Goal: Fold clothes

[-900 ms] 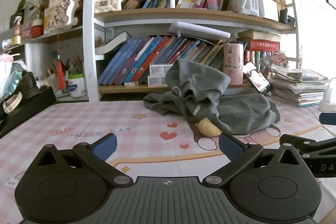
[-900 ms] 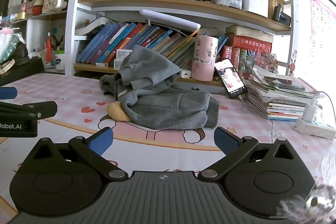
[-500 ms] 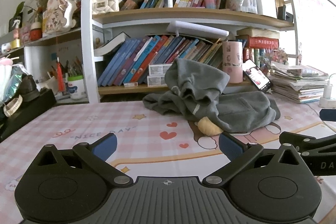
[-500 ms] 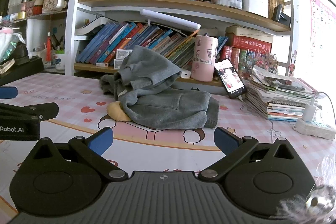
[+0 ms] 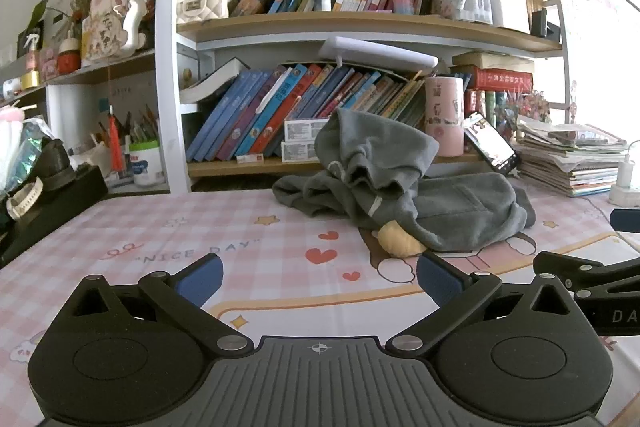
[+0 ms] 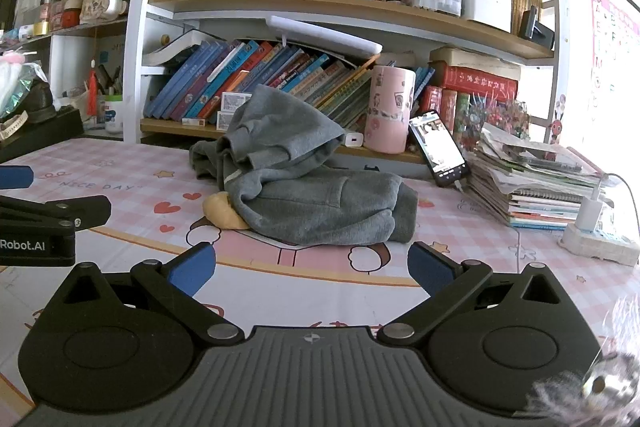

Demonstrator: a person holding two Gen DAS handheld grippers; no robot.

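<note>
A crumpled grey hoodie (image 5: 404, 187) lies in a heap on the pink checked table cover (image 5: 200, 227), its hood standing up at the back. It also shows in the right wrist view (image 6: 308, 187). A yellow piece (image 5: 396, 239) pokes out from under its front edge. My left gripper (image 5: 320, 279) is open and empty, short of the hoodie and to its left. My right gripper (image 6: 312, 271) is open and empty, directly in front of the hoodie. Each gripper appears at the edge of the other's view.
A loaded bookshelf (image 5: 360, 27) stands right behind the hoodie. A pink cup (image 6: 390, 107), a propped phone (image 6: 438, 147), a magazine stack (image 6: 536, 183) and a power strip (image 6: 600, 243) are at the right. A black box (image 5: 52, 203) stands at the left.
The left gripper has drifted slightly, so the hoodie sits a little further left in its view. The right gripper has barely moved. Both stay open.
</note>
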